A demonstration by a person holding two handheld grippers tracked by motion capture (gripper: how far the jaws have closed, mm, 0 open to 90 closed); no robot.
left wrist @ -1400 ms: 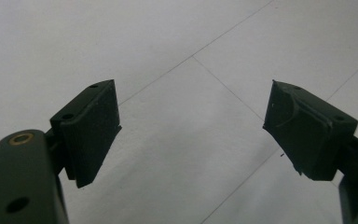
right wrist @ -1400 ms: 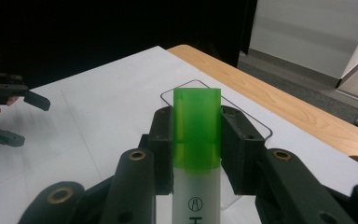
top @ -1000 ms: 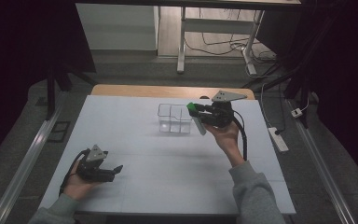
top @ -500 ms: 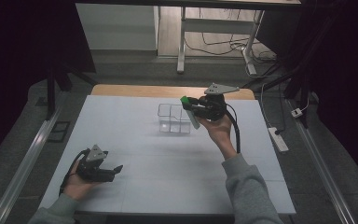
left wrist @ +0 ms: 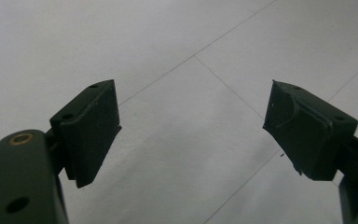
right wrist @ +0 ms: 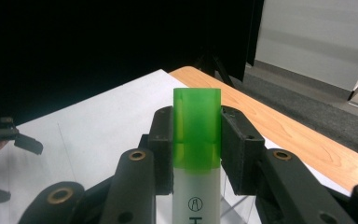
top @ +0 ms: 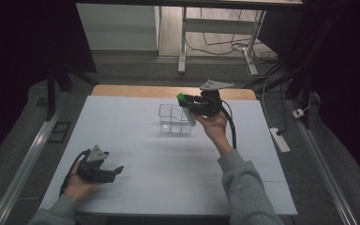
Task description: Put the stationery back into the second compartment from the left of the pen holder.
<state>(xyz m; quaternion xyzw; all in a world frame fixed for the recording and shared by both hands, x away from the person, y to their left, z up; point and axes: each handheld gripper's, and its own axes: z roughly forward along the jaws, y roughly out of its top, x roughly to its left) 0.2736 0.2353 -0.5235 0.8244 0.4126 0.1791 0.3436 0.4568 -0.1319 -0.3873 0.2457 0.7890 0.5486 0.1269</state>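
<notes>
High view: highlighter above clear box, nothing between.

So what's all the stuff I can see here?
highlighter: one, white body with green cap, clamped in the right gripper above the box
clear box: one, see-through plastic, far middle of the table
table: one, white top, wooden strip at the far edge
power strip: one, white, on the floor right of the table
left gripper: one, black, jaws wide open, nothing between them, low at the near left
right gripper: one, black, shut on the highlighter
</notes>
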